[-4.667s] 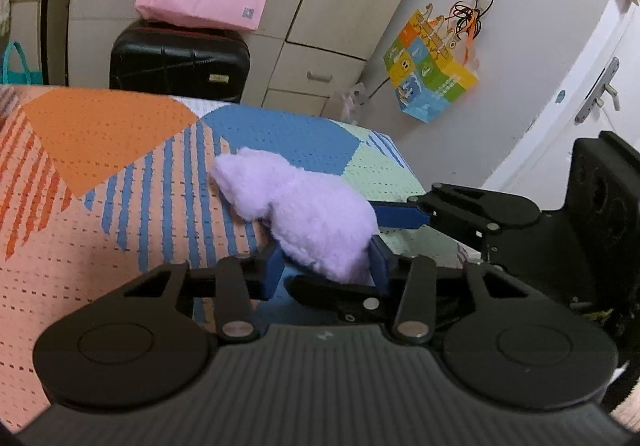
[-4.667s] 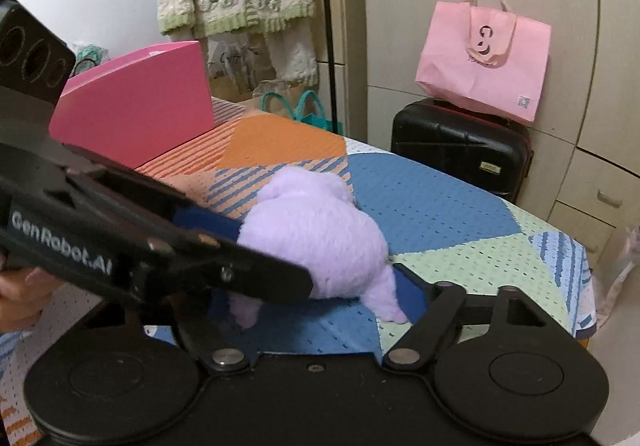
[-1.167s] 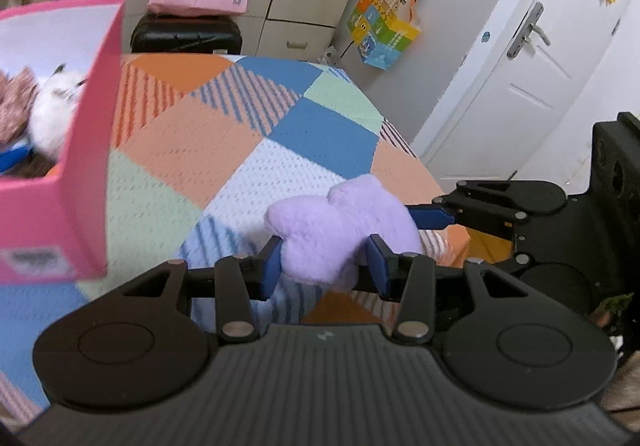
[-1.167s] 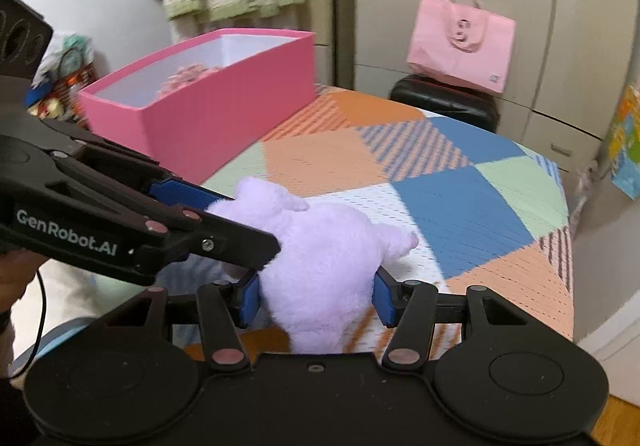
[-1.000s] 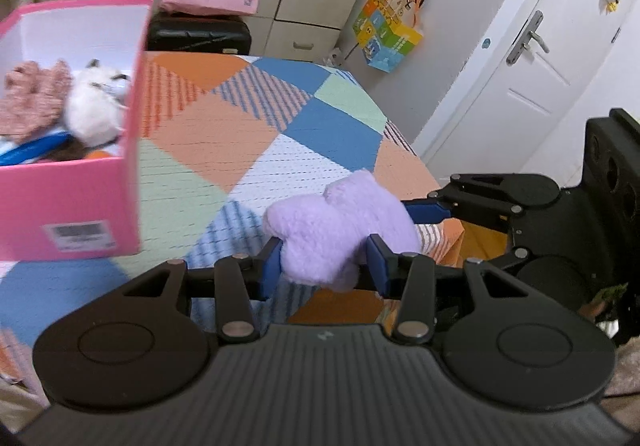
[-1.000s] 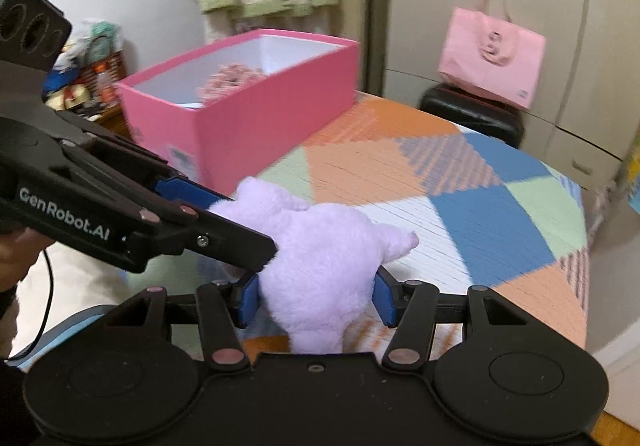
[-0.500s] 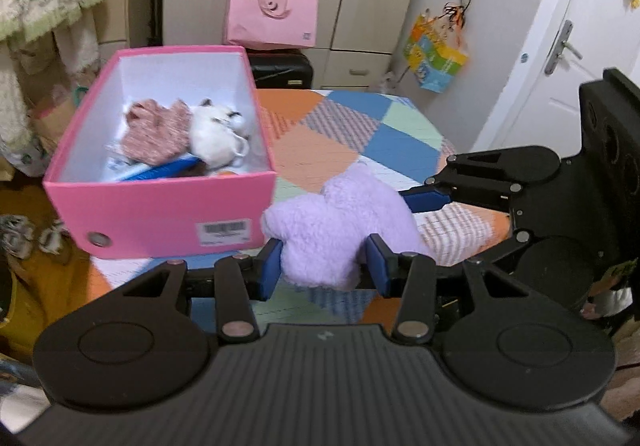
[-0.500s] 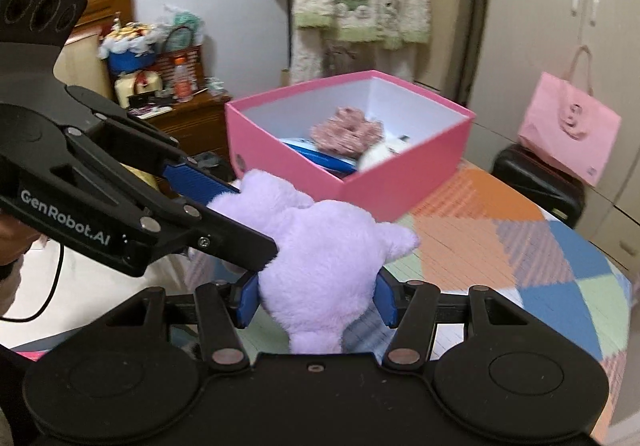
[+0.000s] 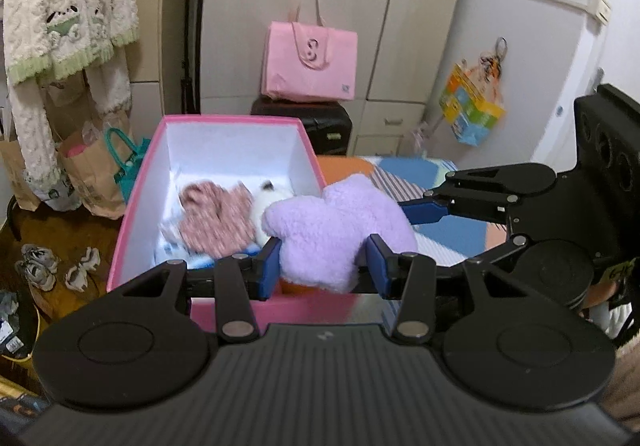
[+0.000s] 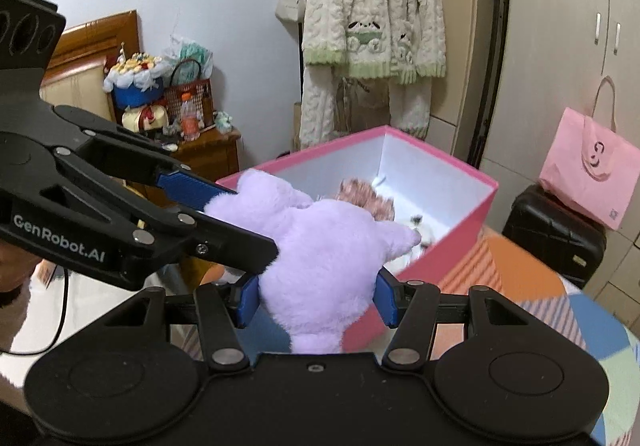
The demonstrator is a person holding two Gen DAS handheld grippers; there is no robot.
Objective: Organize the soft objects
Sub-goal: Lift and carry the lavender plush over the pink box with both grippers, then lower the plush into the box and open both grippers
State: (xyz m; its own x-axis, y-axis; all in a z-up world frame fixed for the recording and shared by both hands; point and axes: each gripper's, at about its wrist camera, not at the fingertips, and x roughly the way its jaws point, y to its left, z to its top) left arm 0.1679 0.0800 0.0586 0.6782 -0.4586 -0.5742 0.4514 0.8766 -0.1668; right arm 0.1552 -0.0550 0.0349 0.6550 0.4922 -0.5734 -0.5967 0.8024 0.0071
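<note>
Since half a second ago we have carried the purple plush toy (image 9: 338, 232) up and across, so that it now hangs at the near corner of the pink box (image 9: 138, 202) instead of in front of its labelled wall, and the white barcode sticker we saw on that wall has dropped out of sight behind our left gripper (image 9: 323, 261). We hold the toy with both tools at once: the left gripper's blue pads (image 9: 269, 266) press into its lower end with the jaws drawn fairly close, and the right gripper (image 10: 316, 300) squeezes the same toy across a wider part, its pads (image 10: 386, 302) sunk into the fur. In the right wrist view we read "GenRobot.AI" in white letters on the side of the left gripper (image 10: 200, 202), whose upper finger lies along the toy's top edge. Inside the box we see a pinkish-brown fuzzy item (image 9: 218, 216) and a white plush with dark marks (image 9: 264, 202), partly hidden by the toy, on top of something blue that is too blurred to name. Behind the box a pink tote bag (image 9: 310, 62) printed with a curly logo rests on a black suitcase (image 9: 320, 126); small print at the bag's lower corner is too small for us to read. A cream knitted cardigan (image 10: 374, 12) hangs on the rack beyond.
</note>
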